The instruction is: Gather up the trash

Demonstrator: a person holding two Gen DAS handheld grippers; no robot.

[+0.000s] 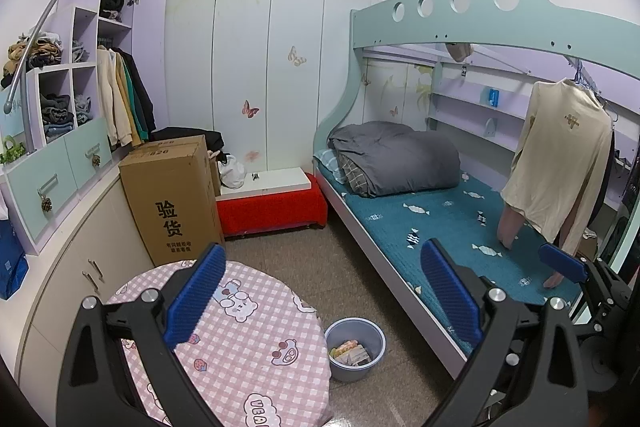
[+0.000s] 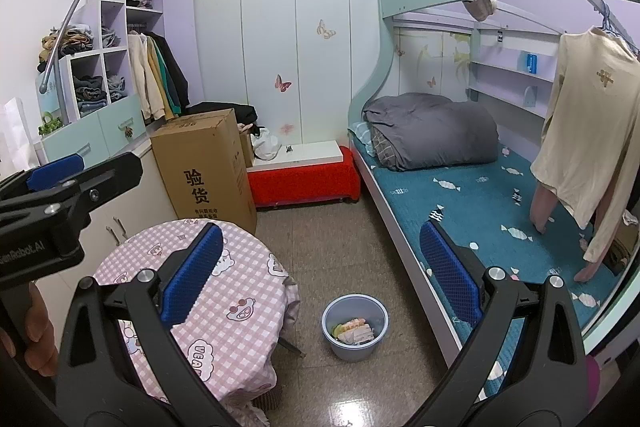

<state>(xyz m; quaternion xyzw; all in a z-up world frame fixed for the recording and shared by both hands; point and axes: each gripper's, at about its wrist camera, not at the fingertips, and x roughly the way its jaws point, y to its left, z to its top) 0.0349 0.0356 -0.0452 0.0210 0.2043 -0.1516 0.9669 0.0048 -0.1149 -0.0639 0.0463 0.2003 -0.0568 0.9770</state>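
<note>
A light blue trash bin [image 1: 355,349] stands on the floor between the round table and the bed, with several paper and wrapper pieces [image 1: 352,351] inside. It also shows in the right wrist view [image 2: 355,331] with the trash [image 2: 354,331] inside. My left gripper [image 1: 324,299] is open and empty, held above the table edge and the bin. My right gripper [image 2: 320,279] is open and empty, also above the bin. The left gripper shows at the left of the right wrist view [image 2: 60,183]; the right gripper's finger shows in the left wrist view [image 1: 560,261].
A round table with a pink checked cloth [image 1: 240,339] stands at the lower left. A cardboard box [image 1: 172,199], a red bench [image 1: 272,207], a bunk bed with a teal sheet [image 1: 452,227] and a hanging beige shirt [image 1: 560,163] surround the tiled floor [image 1: 320,259].
</note>
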